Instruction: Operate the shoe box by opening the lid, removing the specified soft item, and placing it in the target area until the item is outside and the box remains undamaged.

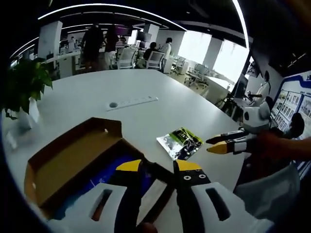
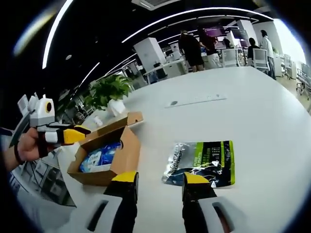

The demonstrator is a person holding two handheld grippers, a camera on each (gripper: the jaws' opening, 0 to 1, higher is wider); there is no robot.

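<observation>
The green pouch (image 2: 201, 164) lying beside the open shoe box (image 2: 108, 155) looks light, limp and slippery, best pinched at an edge, while both the left gripper (image 1: 160, 170) and right gripper (image 2: 160, 180) gape empty.

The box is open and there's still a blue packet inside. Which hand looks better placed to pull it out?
Probably left. The left hand-held gripper is open right over the open shoe box with the blue packet, while the right hand-held gripper hangs above the green pouch on the table.
</observation>
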